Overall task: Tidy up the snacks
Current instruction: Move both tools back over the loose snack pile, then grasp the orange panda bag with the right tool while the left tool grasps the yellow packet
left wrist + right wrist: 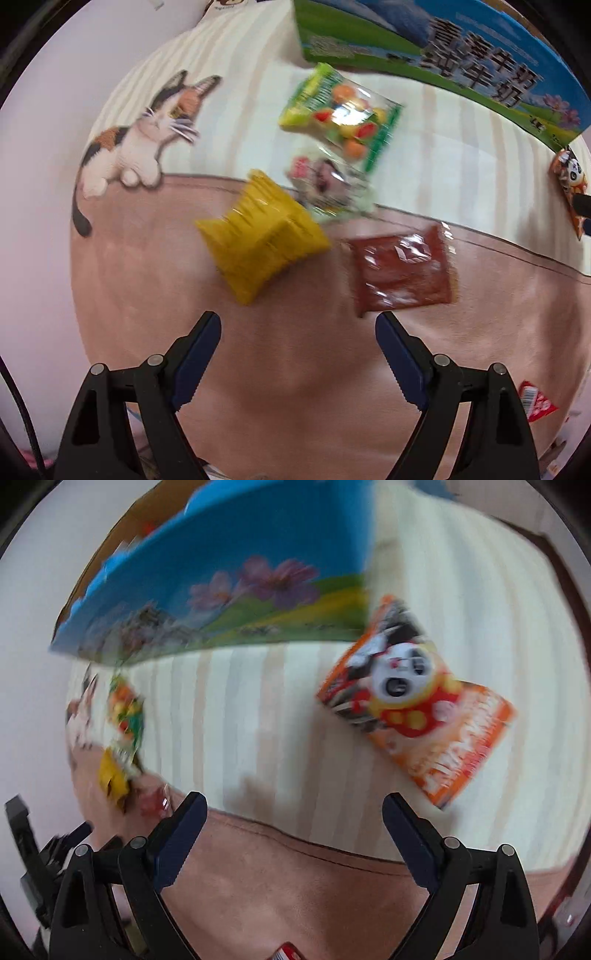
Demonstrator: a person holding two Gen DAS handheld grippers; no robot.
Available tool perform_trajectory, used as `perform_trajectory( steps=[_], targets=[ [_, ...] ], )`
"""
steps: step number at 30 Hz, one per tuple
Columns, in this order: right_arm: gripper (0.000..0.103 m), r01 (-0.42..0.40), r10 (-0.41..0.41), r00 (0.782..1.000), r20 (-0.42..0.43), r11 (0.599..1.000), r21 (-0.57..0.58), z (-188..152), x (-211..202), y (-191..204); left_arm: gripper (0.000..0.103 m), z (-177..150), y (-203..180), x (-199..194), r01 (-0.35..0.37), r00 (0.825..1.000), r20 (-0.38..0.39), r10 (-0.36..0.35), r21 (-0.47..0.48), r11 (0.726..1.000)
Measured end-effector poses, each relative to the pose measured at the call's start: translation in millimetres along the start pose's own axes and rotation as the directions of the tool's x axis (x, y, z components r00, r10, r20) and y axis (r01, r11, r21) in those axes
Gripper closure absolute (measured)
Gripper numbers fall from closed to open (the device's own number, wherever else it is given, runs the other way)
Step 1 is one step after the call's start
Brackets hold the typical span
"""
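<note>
In the left wrist view a yellow snack pack [260, 236] lies on the cat-print cloth [155, 243], with a dark red pouch [402, 271] to its right. Behind them lie a clear wrapped sweet [327, 186] and a green fruit-candy bag [343, 116]. My left gripper [297, 323] hangs open just in front of the yellow pack and red pouch, nothing between its fingers. In the right wrist view an orange panda snack bag [417, 701] lies on the striped part of the cloth. My right gripper [293, 806] is open below and left of it, empty.
A blue and green milk carton box [461, 62] stands at the back; it also shows as a box [229, 579] in the right wrist view. A small red packet [537, 406] lies at the right. The left gripper's body [33, 856] shows at the far left.
</note>
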State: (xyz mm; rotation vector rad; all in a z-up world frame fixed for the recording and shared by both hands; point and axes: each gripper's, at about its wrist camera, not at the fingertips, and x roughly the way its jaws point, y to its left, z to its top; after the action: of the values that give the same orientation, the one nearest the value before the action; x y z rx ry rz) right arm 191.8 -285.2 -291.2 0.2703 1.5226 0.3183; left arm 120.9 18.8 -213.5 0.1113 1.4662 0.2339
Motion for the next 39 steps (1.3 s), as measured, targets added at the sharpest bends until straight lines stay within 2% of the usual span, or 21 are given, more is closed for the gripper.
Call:
perform_trajectory(
  steps=[2,5,7,11,12,14,15,16,17,18,19,21,22,24,26,29,34,37,39],
  targets=[
    [0.005,0.031,-0.033,0.998,0.053,0.998,0.046,1,-7,-3,0.017,10,6,4,-0.017,1.000,0.004,0.016,0.030,0.999],
    [0.005,0.036,-0.049,0.996,0.076,0.987,0.158,13,-9,-16,0.018,36,12,17,0.012,1.000,-0.009,-0.011,0.073,0.997],
    [0.005,0.075,-0.096,0.990,0.098,0.976,0.203,22,-6,-22,0.018,56,11,32,0.020,0.998,-0.054,-0.013,0.124,0.992],
    [0.004,0.104,-0.133,0.986,0.099,0.961,0.256,46,6,-35,0.018,76,7,51,0.042,0.995,-0.092,-0.027,0.174,0.984],
    [0.004,0.112,-0.140,0.986,0.093,0.960,0.258,50,10,-34,0.018,80,7,55,0.068,0.993,-0.106,-0.050,0.171,0.983],
    [0.004,0.067,-0.084,0.994,0.067,0.972,0.225,51,14,-21,0.018,84,7,58,0.096,0.990,-0.117,-0.076,0.168,0.981],
    [0.005,-0.007,-0.002,0.999,0.047,0.979,0.202,48,14,-12,0.018,85,7,59,0.112,0.988,-0.120,-0.092,0.170,0.979],
    [0.005,-0.048,0.041,0.998,0.040,0.980,0.192,44,12,-7,0.018,88,12,64,0.119,0.988,-0.121,-0.099,0.171,0.978],
    [0.005,-0.060,0.053,0.998,0.044,0.983,0.174,39,7,1,0.018,89,14,64,0.127,0.987,-0.121,-0.107,0.172,0.977],
    [0.005,-0.034,0.026,0.998,0.054,0.987,0.158,36,1,6,0.018,91,16,65,0.131,0.987,-0.120,-0.111,0.168,0.977],
    [0.005,0.028,-0.039,0.996,0.076,0.989,0.144,34,-6,8,0.018,98,27,73,0.135,0.986,-0.120,-0.116,0.164,0.977],
    [0.005,0.150,-0.170,0.975,0.143,0.979,0.135,39,-16,5,0.018,103,34,75,0.143,0.985,-0.119,-0.125,0.154,0.978],
    [0.005,0.213,-0.235,0.957,0.171,0.967,0.141,46,-19,-2,0.018,106,38,78,0.142,0.985,-0.119,-0.125,0.149,0.979],
    [0.005,0.271,-0.297,0.939,0.171,0.950,0.157,60,-17,-19,0.018,110,41,82,0.147,0.984,-0.122,-0.130,0.139,0.979],
    [0.005,0.249,-0.275,0.952,0.133,0.951,0.181,75,-7,-41,0.018,115,49,85,0.155,0.981,-0.132,-0.138,0.123,0.980],
    [0.008,0.129,-0.145,0.988,0.056,0.963,0.235,75,12,-56,0.018,119,50,87,0.169,0.979,-0.133,-0.154,0.111,0.979],
    [0.008,-0.001,0.004,1.000,-0.015,0.984,0.181,43,21,-23,0.018,118,59,81,0.181,0.978,-0.125,-0.166,0.116,0.977],
    [0.008,0.017,-0.017,1.000,-0.004,0.989,0.148,27,11,-10,0.018,109,71,71,0.183,0.979,-0.112,-0.170,0.110,0.977],
    [0.007,0.084,-0.083,0.996,-0.036,0.996,0.039,14,14,5,0.018,104,78,66,0.187,0.979,-0.106,-0.175,0.111,0.976]
  ],
)
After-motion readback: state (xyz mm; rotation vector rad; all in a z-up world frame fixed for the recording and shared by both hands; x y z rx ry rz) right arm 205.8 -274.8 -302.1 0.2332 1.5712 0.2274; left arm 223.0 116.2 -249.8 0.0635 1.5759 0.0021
